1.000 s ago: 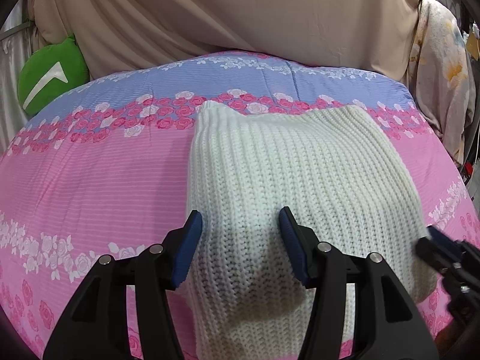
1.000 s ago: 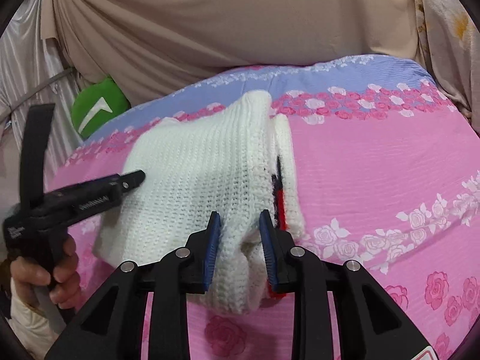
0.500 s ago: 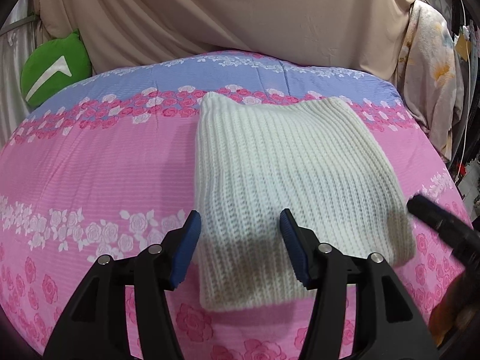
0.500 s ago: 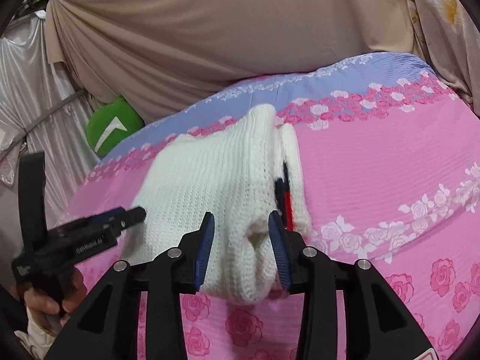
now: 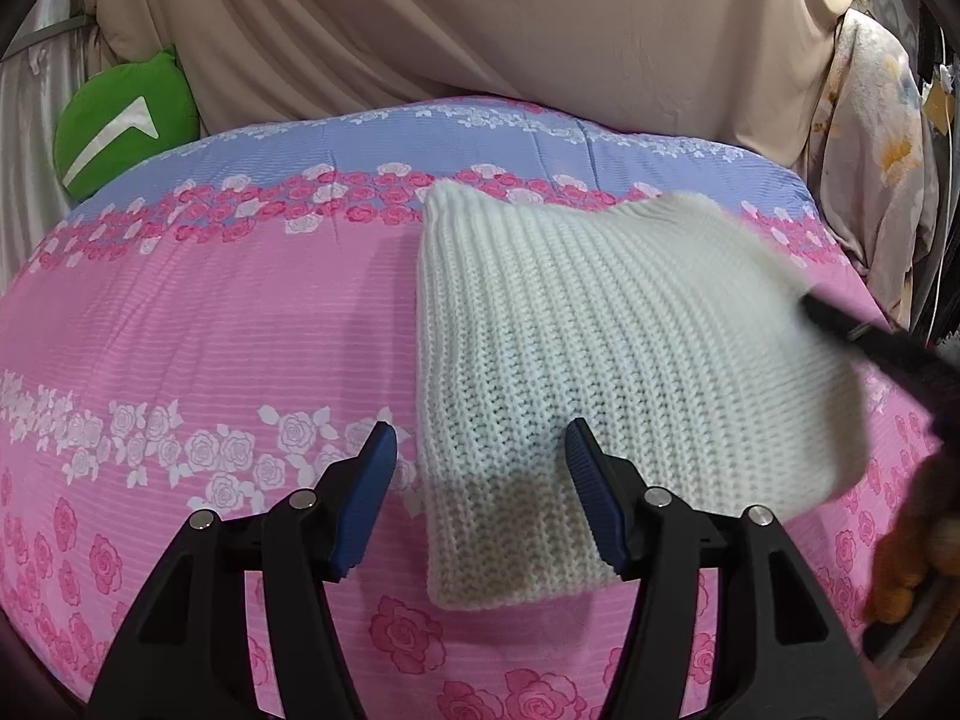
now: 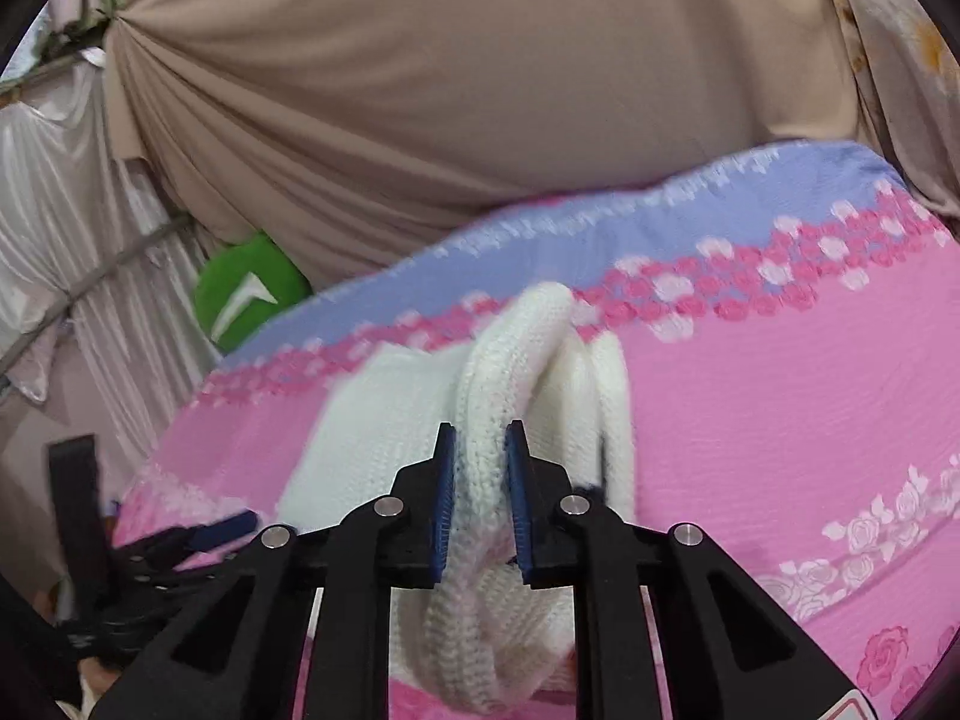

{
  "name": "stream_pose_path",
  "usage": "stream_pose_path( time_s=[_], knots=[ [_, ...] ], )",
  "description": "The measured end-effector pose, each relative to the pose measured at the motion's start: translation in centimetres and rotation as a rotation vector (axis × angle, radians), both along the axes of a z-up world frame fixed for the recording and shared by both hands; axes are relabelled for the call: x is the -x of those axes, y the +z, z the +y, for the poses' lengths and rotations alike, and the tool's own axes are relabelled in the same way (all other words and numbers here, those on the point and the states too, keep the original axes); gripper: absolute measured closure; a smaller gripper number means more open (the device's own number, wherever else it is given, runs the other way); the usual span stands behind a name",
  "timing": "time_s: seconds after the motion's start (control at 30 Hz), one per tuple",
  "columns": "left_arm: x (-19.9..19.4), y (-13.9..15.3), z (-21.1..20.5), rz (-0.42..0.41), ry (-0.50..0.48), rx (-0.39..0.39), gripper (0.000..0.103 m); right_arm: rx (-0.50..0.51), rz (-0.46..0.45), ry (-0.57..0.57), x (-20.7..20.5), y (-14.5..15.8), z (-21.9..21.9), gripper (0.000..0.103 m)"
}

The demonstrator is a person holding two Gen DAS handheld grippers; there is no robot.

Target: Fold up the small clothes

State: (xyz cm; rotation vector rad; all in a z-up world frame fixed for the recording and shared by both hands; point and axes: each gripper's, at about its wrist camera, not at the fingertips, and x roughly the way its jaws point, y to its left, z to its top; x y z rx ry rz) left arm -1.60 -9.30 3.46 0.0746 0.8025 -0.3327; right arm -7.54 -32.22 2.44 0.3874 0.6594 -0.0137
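Left gripper [image 5: 480,501]: blue-padded jaws spread wide, holding nothing; it hovers over the near-left corner of the folded cream ribbed-knit garment [image 5: 606,372], left pad above the bedspread just beside the knit's left edge, right pad above the knit; contact with the cloth cannot be told.

Right gripper [image 6: 478,501]: jaws nearly together, pinching a thick rolled fold of the same garment [image 6: 510,384] between the blue pads; the fold stands up on edge, with further cream layers and a dark strip just right of it; in the left wrist view this gripper shows as a blurred black finger [image 5: 882,351] at the garment's right edge.

Garment lies on the pink rose-printed bedspread [image 5: 198,324], right of centre; roughly rectangular; knit ribs and left edge run near to far; near edge straight, far edge with two raised corners reaching the lilac band [image 5: 540,147].

Open bedspread left of the garment and in front of it; narrower margin on the right.

Far: green cushion with white mark [image 5: 123,120] at left, beige draped cloth [image 5: 510,30] behind, floral fabric [image 5: 876,150] at right.
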Motion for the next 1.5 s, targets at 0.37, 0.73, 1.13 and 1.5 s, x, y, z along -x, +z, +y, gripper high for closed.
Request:
stream_pose_path(
  time_s=[0.37,0.73,1.13,1.5],
  knots=[
    [-0.4,-1.4,-0.7,0.026,-0.003,-0.027,0.042,0.060,-0.104,0.014,4.6,2.7,2.4,0.085],
    [0.1,-0.2,1.2,0.038,-0.011,0.086,0.022,-0.037,-0.045,-0.029,5.3,0.0,0.5,0.061],
    [-4.4,-1.9,-0.8,0.129,-0.008,0.130,0.008,-0.152,0.071,-0.002,0.4,-4.3,-0.1,0.024],
    [-5.4,-3.3,-3.4,0.086,-0.008,0.111,0.005,-0.149,0.072,0.039,-1.1,-4.5,0.2,0.016]
  ],
)
